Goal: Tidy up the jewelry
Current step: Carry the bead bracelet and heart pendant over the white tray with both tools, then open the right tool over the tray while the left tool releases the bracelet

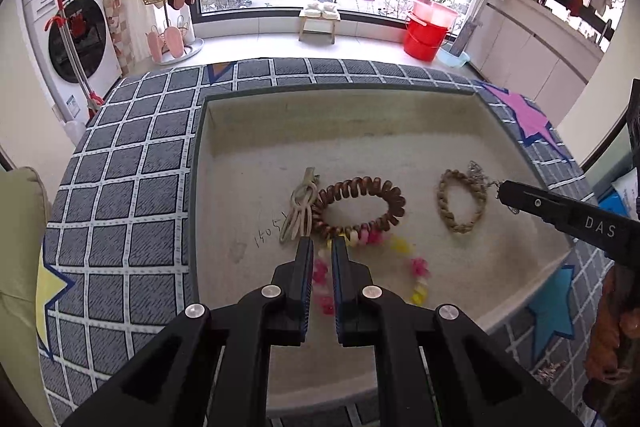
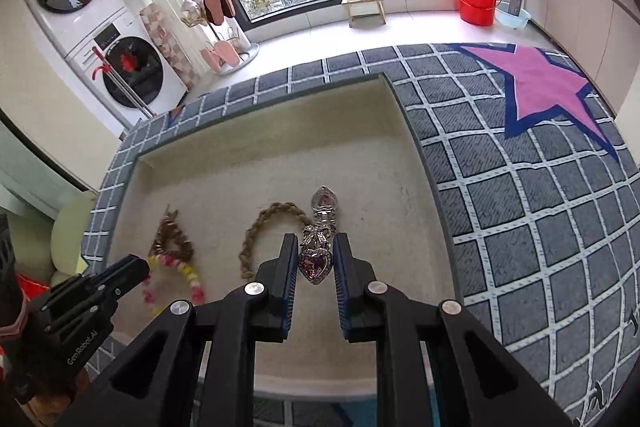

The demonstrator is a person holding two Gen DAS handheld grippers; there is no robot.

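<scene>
A shallow beige tray [image 1: 224, 163] lies on a grey checked mat. In it, left to right, are a cream hair clip [image 1: 298, 209], a brown coil bracelet [image 1: 358, 207], a pink and yellow bead bracelet [image 1: 404, 267] and a braided tan bracelet [image 1: 460, 201]. My left gripper [image 1: 322, 245] hovers over the bead bracelet with a narrow gap, holding nothing visible. In the right wrist view my right gripper [image 2: 316, 241] is open around a silver chain with pink heart stones [image 2: 318, 243], which lies beside the braided bracelet [image 2: 260, 235].
The tray's raised walls [image 2: 424, 163] surround the jewelry. The mat [image 2: 540, 187] with a pink star spreads to the right. A red bucket [image 1: 426, 35], a small stool [image 1: 318, 21], a shoe rack and washing machines [image 1: 72, 39] stand beyond on the floor.
</scene>
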